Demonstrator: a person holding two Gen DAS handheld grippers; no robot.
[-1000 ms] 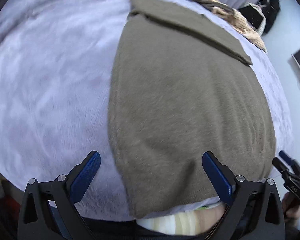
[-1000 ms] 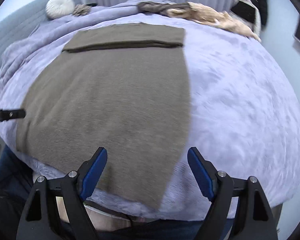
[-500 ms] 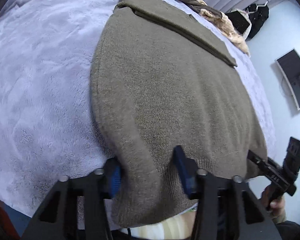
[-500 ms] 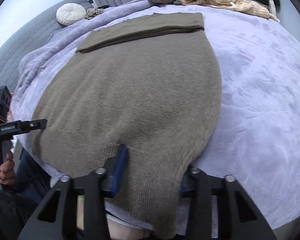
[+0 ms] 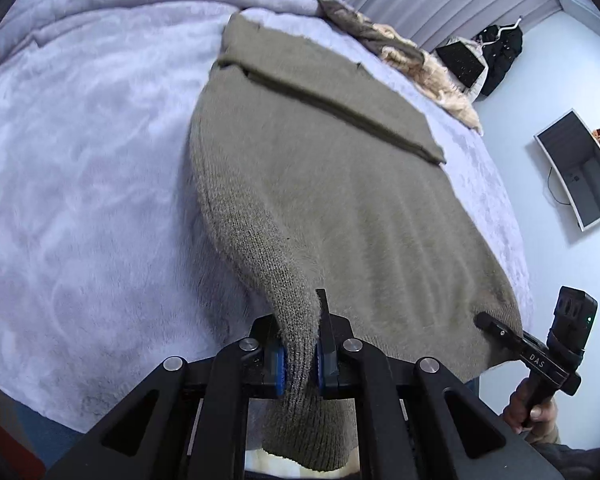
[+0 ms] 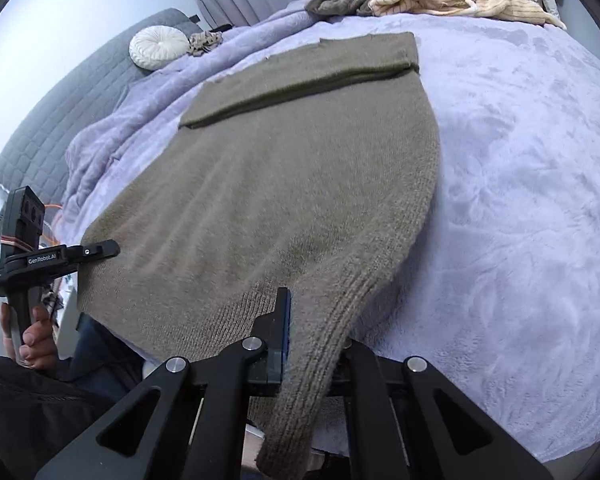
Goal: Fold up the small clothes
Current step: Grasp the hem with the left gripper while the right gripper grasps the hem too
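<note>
An olive-brown knitted garment [image 5: 340, 184] lies spread on a lilac fleece blanket [image 5: 80, 160], its far end folded over into a band [image 5: 332, 88]. My left gripper [image 5: 300, 360] is shut on the garment's near left corner, which is lifted off the blanket. My right gripper [image 6: 312, 352] is shut on the near right corner of the same garment [image 6: 284, 184], also raised. The ribbed hem hangs down between each pair of jaws. Each gripper shows in the other's view: the right one [image 5: 496, 326] and the left one [image 6: 100, 250].
A heap of beige and brown clothes [image 6: 432, 0] lies at the bed's far end. A round white cushion [image 6: 158, 46] sits by the grey headboard [image 6: 60, 120]. A wall monitor [image 5: 580, 168] and dark items [image 5: 488, 56] are off to the right.
Both grippers went from open above the near hem to shut on its two corners. The corners have been lifted off the blanket.
</note>
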